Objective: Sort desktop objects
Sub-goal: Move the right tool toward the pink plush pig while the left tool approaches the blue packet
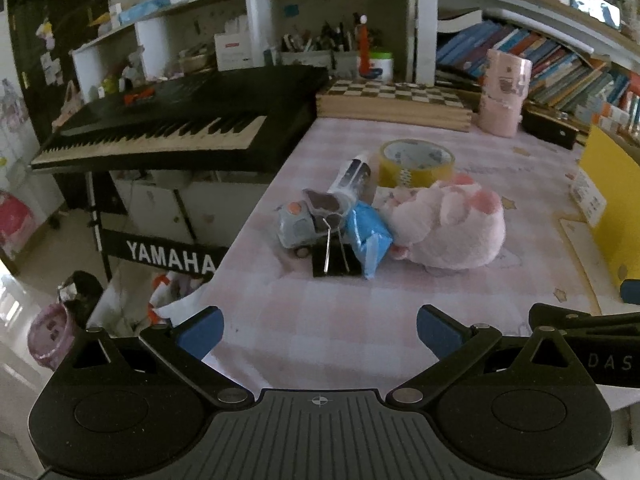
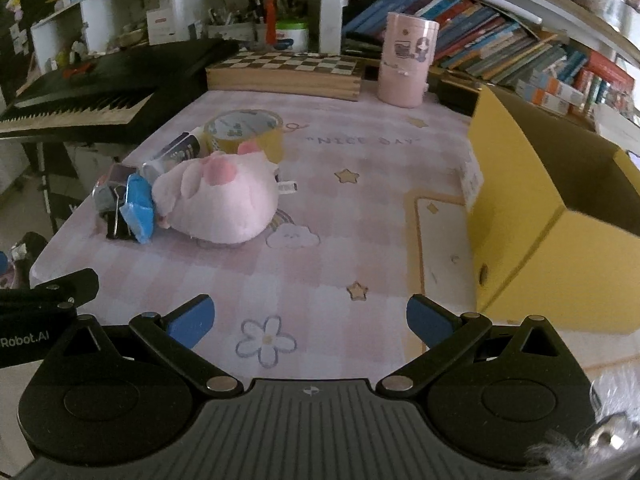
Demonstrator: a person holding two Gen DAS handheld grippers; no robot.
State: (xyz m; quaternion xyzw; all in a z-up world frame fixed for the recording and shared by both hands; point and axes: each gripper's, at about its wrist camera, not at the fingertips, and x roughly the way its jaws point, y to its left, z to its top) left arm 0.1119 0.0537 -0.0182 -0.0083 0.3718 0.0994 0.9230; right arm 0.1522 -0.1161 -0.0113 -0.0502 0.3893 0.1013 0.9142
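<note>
Both tongs empty, the pile waiting ahead

My left tongs (image 1: 318, 330) and right tongs (image 2: 310, 320) hung released, gripping nothing. The plush pig (image 2: 218, 200), blue packet (image 2: 140, 208), binder clip (image 1: 332, 258), toy car (image 1: 294, 230) and tape roll (image 1: 416, 162) lay heaped ahead-left; the yellow box (image 2: 520, 216) stood right, probably their destination.

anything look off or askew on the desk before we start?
Nothing spilled or broken. The odd part is the heap: the plush toy lies on its side against a blue packet, with a binder clip, toy car and tube jammed together beside the tape roll. Both grippers' jaws stand open, holding nothing.
</note>
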